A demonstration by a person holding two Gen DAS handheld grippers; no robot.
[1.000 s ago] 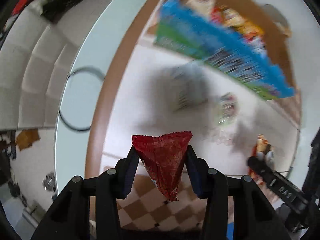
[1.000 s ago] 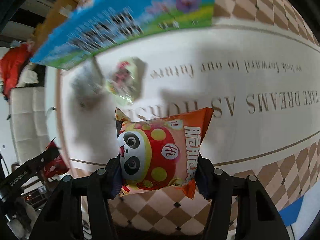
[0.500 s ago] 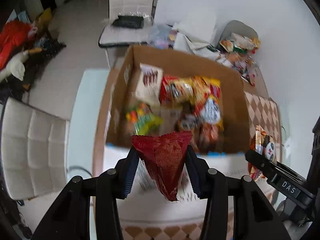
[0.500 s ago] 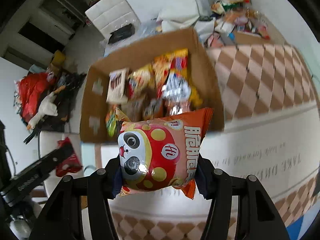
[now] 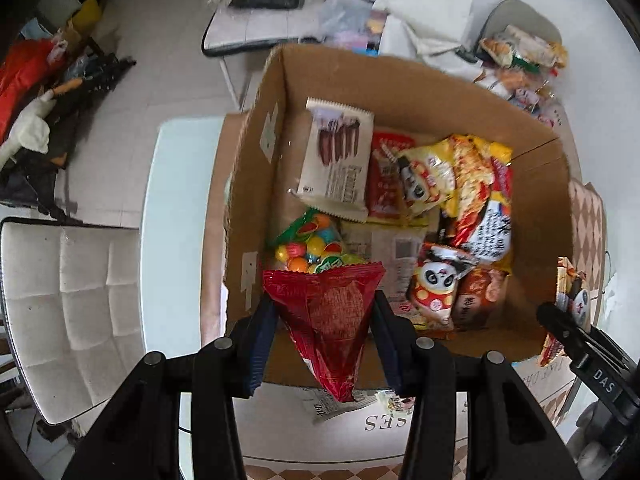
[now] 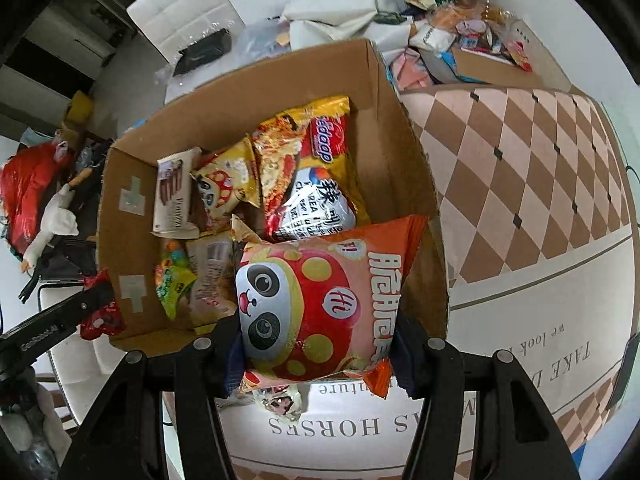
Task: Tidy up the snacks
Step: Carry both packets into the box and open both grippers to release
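While both grippers point down over the open cardboard box (image 5: 404,80), each one carries a snack packet.

Left gripper (image 5: 324,336): the jaws stand narrow and clamp a red foil packet (image 5: 324,308) between the blue-padded fingers (image 5: 262,336). The packet hangs as an inverted triangle, with its wide sealed edge toward the box and its pointed end toward the camera. It sits above the near wall of the box, over the near-left corner.

Right gripper (image 6: 316,344): the jaws stand partly apart and press on both sides of an orange panda packet (image 6: 320,300). The packet is puffed and lies across the fingers, with its printed face toward the camera. It sits above the near-right corner of the box, overlapping the near wall.

Box contents, as seen from the left wrist view:
- a beige wafer packet (image 5: 338,160) leaning against the left rear area;
- a bag of coloured candy balls (image 5: 312,246) near the left front;
- a yellow noodle packet (image 5: 468,172) toward the right rear;
- a second panda packet (image 5: 438,284) at the right front.

The box rests on a patterned mat (image 6: 520,184) with a diamond border and printed lettering. A small wrapped snack (image 6: 280,400) lies on the mat just in front of the box. A white padded chair (image 5: 64,308) stands to the left of the table.
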